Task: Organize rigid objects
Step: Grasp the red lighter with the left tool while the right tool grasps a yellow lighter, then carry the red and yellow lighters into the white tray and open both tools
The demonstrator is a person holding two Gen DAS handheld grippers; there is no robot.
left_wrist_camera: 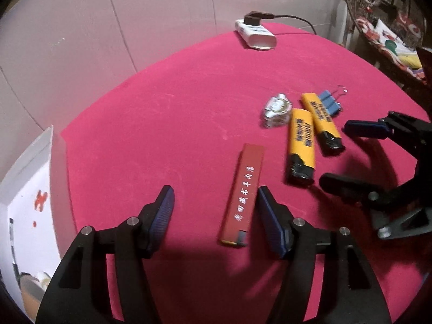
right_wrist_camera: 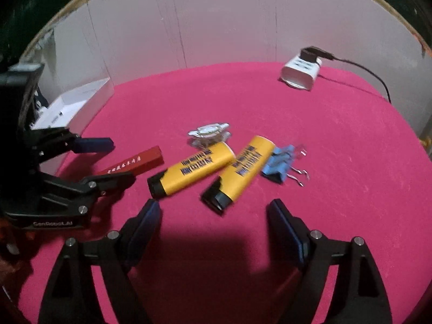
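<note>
A slim red lighter (left_wrist_camera: 243,197) lies on the pink table between the fingers of my open left gripper (left_wrist_camera: 214,202), close to the right finger; it also shows in the right wrist view (right_wrist_camera: 135,162). Two yellow lighters (left_wrist_camera: 301,145) (left_wrist_camera: 321,122) lie side by side, with a blue binder clip (left_wrist_camera: 329,102) and a small clear silver-topped object (left_wrist_camera: 276,110) behind them. My right gripper (right_wrist_camera: 213,213) is open and empty, just in front of the yellow lighters (right_wrist_camera: 191,170) (right_wrist_camera: 240,172). The binder clip (right_wrist_camera: 280,163) lies right of them.
A white charger block (left_wrist_camera: 256,36) with a black cable sits at the table's far edge (right_wrist_camera: 299,73). A white box (left_wrist_camera: 29,189) stands off the table's left side (right_wrist_camera: 73,105). White wall panels close the back. Cluttered shelves stand far right.
</note>
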